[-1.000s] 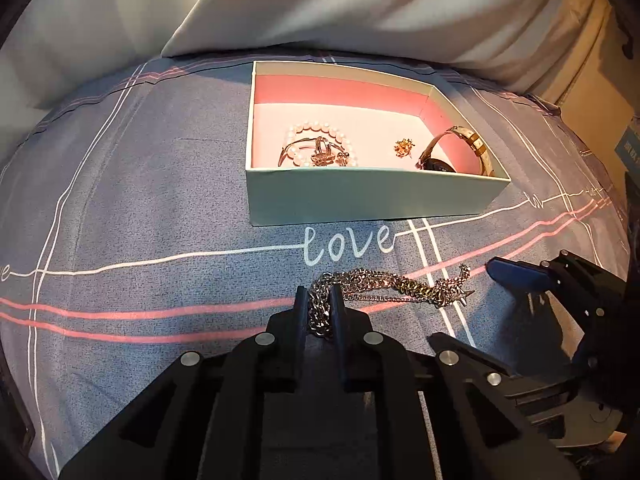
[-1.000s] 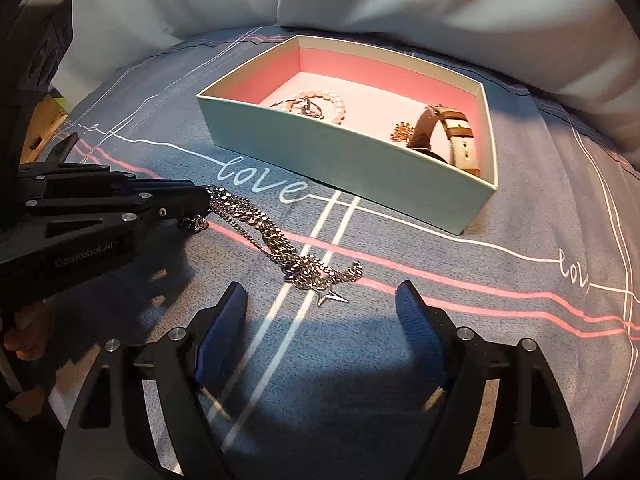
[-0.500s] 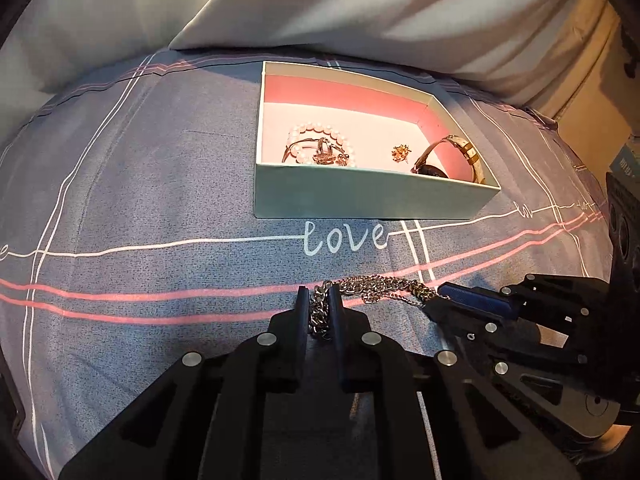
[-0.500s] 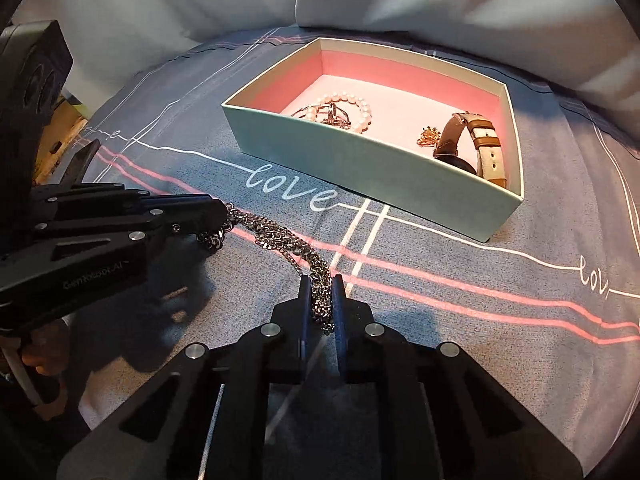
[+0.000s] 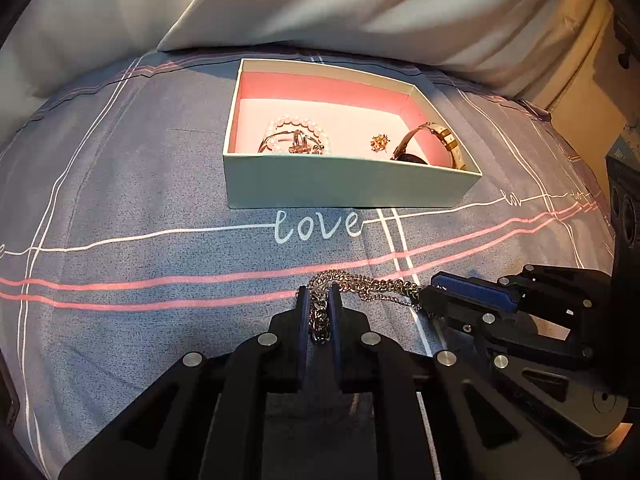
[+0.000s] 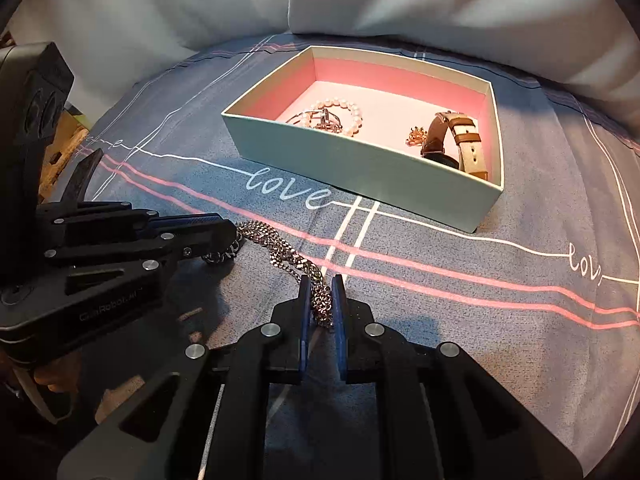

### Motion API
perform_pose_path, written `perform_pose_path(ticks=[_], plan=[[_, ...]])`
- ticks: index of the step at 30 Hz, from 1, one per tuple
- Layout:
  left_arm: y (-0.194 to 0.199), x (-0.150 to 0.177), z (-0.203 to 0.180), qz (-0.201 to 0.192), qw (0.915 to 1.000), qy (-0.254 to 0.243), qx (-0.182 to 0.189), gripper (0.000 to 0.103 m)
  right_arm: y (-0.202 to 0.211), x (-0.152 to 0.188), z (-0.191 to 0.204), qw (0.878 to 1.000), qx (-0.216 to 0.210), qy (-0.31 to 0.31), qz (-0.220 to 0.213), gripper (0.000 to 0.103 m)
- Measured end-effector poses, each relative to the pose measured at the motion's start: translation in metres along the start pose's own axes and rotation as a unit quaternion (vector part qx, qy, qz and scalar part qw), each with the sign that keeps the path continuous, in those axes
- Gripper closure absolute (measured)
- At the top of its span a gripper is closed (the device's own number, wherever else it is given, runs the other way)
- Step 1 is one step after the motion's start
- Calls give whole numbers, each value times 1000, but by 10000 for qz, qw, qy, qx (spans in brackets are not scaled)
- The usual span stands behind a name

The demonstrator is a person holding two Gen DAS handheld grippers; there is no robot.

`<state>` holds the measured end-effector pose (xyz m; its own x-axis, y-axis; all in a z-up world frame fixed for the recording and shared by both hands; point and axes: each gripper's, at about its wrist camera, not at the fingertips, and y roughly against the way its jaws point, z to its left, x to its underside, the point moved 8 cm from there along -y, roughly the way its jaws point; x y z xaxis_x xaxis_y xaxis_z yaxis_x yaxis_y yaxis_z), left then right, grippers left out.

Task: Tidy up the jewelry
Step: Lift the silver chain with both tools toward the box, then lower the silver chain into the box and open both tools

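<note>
1. Left tongs (image 5: 319, 312): pressed together, pinching one end of the silver chain necklace (image 5: 360, 285); seen from the right wrist view at the left edge (image 6: 230, 236), links bunched at the tips.
2. Right tongs (image 6: 320, 304): pressed together on the other end of the same chain necklace (image 6: 280, 246), a clump of links squeezed between the blue pads (image 6: 338, 300); seen from the left wrist view entering low on the right (image 5: 426, 300).
3. Chain between the two tongs: slack, draped across the grey bedsheet (image 5: 120, 200), crossing the pink stripes (image 6: 440, 276); just near of the printed word "love" (image 5: 318, 226).
4. Open box (image 5: 344, 186), mint outside and pink inside: farther on the bed, just beyond the "love" lettering; well apart from the chain.
5. Inside the box, left part: pearl bracelet (image 6: 340, 114) with a metal bangle (image 5: 280, 140) lying across it.
6. Inside the box, right part: wristwatch (image 6: 456, 140) with a tan strap, leaning against the right wall; small gold brooch-like piece (image 5: 379, 143) just left of it, exact type too small to tell.
7. White pillows (image 6: 440, 12) along the far edge of the bed, behind the box.
</note>
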<state>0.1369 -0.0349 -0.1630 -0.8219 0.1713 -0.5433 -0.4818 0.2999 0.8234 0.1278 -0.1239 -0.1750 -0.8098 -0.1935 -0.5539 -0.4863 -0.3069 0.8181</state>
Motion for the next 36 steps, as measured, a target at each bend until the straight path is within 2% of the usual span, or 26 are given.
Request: perform_pose_path(ticks=[4, 5, 6, 7, 8, 10, 11, 15, 16, 17, 19, 20, 21, 23, 25, 36], plan=[[2, 3, -2, -26, 10000, -56, 16, 93, -3, 6, -1, 9999, 52, 57, 64, 91], [3, 4, -2, -43, 10000, -75, 13, 93, -1, 6, -3, 9998, 168, 66, 42, 82], [3, 4, -2, -39, 9999, -109, 9, 92, 1, 6, -4, 9997, 245, 46, 12, 61], [4, 5, -3, -40, 9998, -170, 14, 89, 3, 7, -5, 9996, 261, 35, -31, 50], [6, 6, -5, -49, 9996, -268, 6, 87, 6, 8, -6, 9995, 295, 48, -59, 46], [6, 8, -11, -8, 9985, -552, 51, 65, 7, 12, -6, 9995, 310, 97, 0, 46], [4, 9, -14, 9, 9975, -711, 27, 61, 7, 14, -7, 9995, 293, 106, 25, 46], [-9, 10, -23, 93, 9901, -1396, -144, 61, 1, 18, -6, 9993, 314, 202, 94, 47], [-12, 9, -24, 118, 9889, -1470, -162, 61, 0, 16, -5, 9990, 346, 258, 93, 48], [-14, 8, -24, 107, 9884, -1506, -164, 62, -1, 16, -4, 9988, 366, 314, 94, 54], [-14, 4, -20, 95, 9895, -1429, -210, 76, -5, 14, -2, 9984, 416, 382, 95, 63], [-14, 3, -16, 95, 9912, -1311, -177, 81, -6, 13, -1, 9985, 368, 384, 97, 83], [-13, 1, -13, 100, 9932, -1154, -95, 88, -6, 11, 0, 9989, 322, 335, 117, 89], [-10, 0, -6, 119, 9961, -870, 50, 90, -4, 9, 3, 9991, 276, 324, 79, 91], [-7, -1, -4, 81, 9971, -758, 12, 91, -1, 6, 8, 9991, 249, 330, 27, 91], [27, -23, -20, -343, 9974, -616, 156, 91, 33, -24, 12, 9984, 248, 336, -387, 92]])
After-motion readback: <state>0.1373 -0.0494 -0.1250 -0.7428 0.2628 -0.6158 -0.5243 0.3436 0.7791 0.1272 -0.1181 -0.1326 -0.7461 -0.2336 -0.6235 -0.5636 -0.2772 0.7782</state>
